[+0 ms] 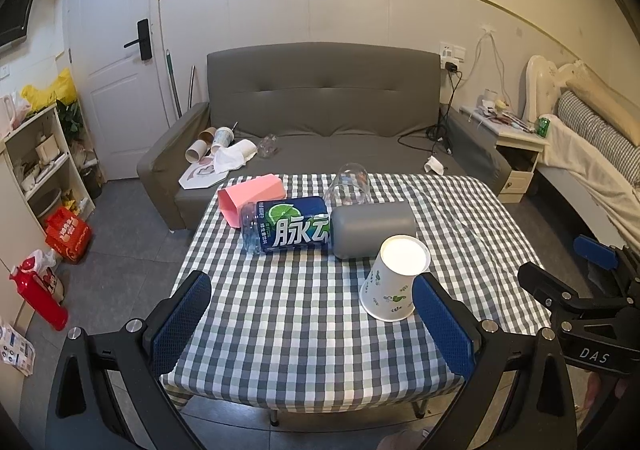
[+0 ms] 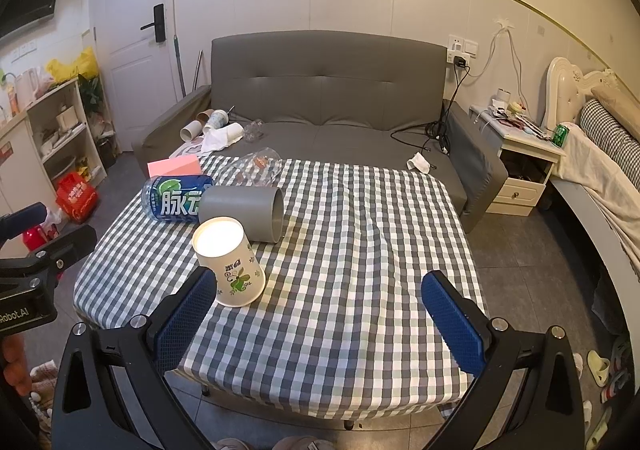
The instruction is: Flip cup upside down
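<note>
Checked tablecloth (image 1: 304, 314) w/ inverted paper cup (image 1: 394, 282), grey sofa (image 1: 320, 89) behind, both tongs (image 1: 312, 324) (image 2: 320, 324) spread wide, holding nothing

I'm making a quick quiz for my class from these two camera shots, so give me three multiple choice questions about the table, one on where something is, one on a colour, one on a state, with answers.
1. Where is the paper cup relative to the grey cup?
A. Nearer the cameras than it
B. Behind it by the sofa
C. Inside it

2. What colour is the container at the table's far left?
A. Yellow
B. Pink
C. Black

3. How does the paper cup stand?
A. Lying on its side
B. Upright, mouth up
C. Upside down, mouth on the cloth

Answers: 1 A, both views show it in front of the grey cup. 2 B, its walls are plainly pink. 3 C, its flat base faces up and the wide rim rests on the checked tablecloth.
</note>
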`<state>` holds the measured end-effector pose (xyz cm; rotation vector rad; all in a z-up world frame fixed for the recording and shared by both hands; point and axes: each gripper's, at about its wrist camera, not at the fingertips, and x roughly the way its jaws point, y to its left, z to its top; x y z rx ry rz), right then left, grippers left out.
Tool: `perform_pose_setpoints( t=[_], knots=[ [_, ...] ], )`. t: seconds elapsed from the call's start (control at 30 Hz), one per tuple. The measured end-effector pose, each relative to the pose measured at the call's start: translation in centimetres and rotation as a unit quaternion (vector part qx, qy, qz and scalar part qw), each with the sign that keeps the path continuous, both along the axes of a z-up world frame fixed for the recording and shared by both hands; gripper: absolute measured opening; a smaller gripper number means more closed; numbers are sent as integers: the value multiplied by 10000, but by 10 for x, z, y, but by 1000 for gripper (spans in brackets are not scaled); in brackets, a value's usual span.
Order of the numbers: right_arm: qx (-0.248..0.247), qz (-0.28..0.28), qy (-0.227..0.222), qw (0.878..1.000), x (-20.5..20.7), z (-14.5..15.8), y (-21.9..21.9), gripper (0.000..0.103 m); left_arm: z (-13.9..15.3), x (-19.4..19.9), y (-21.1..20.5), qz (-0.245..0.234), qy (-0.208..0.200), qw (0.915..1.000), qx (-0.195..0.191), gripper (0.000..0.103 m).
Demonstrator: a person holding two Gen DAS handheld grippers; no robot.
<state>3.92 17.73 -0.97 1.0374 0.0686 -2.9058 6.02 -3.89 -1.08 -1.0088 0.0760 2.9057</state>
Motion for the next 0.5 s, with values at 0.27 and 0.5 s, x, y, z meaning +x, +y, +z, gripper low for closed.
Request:
perform_pose_setpoints(
  t=[0.27, 0.5],
  knots=[
    [13, 0, -29, 10000, 0, -2, -1, 103, 0, 1, 0, 8, 4, 10000, 3, 103],
    [20, -5, -34, 10000, -1, -2, -1, 103, 1, 0, -3, 6, 48, 10000, 45, 103]
  ],
)
